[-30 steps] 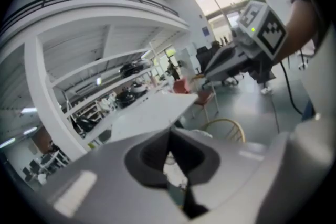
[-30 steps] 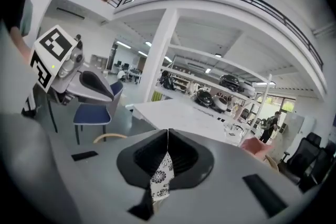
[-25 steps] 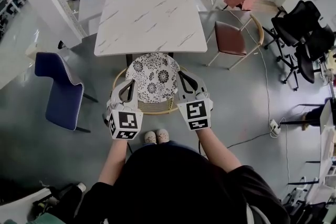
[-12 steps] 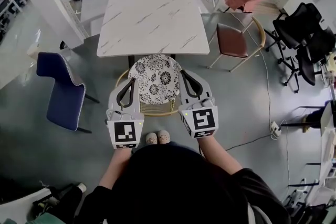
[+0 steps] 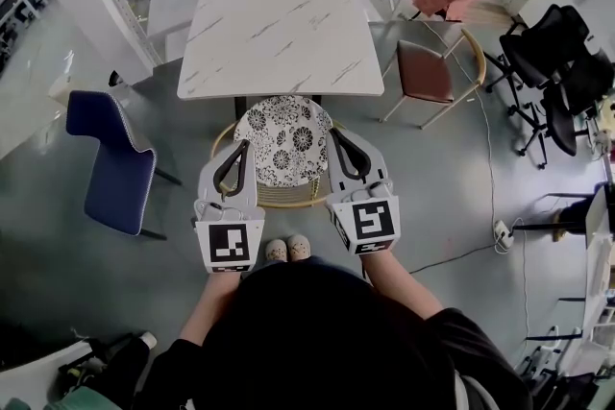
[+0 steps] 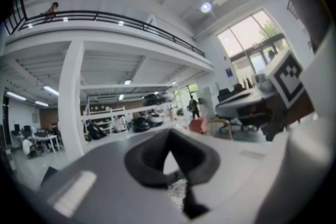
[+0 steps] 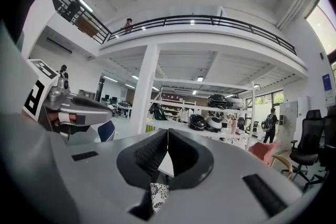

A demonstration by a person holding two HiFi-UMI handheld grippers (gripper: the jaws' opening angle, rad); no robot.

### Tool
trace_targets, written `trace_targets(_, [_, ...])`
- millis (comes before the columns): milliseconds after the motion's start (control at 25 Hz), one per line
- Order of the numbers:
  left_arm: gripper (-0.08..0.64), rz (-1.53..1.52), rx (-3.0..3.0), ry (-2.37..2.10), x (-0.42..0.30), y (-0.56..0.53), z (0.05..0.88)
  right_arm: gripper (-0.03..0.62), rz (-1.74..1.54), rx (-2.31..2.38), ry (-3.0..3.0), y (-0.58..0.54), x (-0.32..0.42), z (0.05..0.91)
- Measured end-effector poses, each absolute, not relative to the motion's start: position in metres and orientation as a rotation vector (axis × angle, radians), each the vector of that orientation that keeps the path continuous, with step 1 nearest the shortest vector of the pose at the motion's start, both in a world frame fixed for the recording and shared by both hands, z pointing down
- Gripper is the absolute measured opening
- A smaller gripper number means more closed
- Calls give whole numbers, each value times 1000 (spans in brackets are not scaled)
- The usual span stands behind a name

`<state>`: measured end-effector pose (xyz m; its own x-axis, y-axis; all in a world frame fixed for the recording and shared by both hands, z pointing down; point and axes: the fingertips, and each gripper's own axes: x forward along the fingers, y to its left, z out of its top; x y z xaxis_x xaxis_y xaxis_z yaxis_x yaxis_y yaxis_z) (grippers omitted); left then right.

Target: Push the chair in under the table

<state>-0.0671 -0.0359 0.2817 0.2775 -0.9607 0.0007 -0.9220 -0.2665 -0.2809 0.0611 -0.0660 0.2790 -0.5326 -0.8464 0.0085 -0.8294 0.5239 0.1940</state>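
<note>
The chair (image 5: 282, 141) has a round seat with black and white flowers and a curved wooden back rail. It stands at the near edge of the white marble table (image 5: 279, 29). The front of the seat just meets that edge, and the rest of the chair sticks out on the grey floor (image 5: 58, 245).

The left gripper (image 5: 238, 154) is by the chair's left side and the right gripper (image 5: 348, 149) is by its right side, with the seat between them. I cannot tell if they touch the rail.

In the left gripper view, the left gripper (image 6: 169, 132) has its two jaws pressed together with nothing in them. In the right gripper view, the right gripper (image 7: 168, 135) is closed the same way and holds nothing. A bit of the flower seat shows under its jaws.

The person's shoes (image 5: 286, 250) are right behind the chair's back.

There is bare floor on both sides of the chair. A blue chair (image 5: 110, 163) stands well apart on the left. A brown chair (image 5: 423, 72) stands by the table's right edge. A thin cable (image 5: 485, 139) runs along the floor farther right.
</note>
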Motion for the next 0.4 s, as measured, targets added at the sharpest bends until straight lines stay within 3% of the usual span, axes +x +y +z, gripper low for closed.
trace_targets(400, [8,-243,-2334,1740,-71,-33,282,21,-243,1470,-2653,-62,57,280])
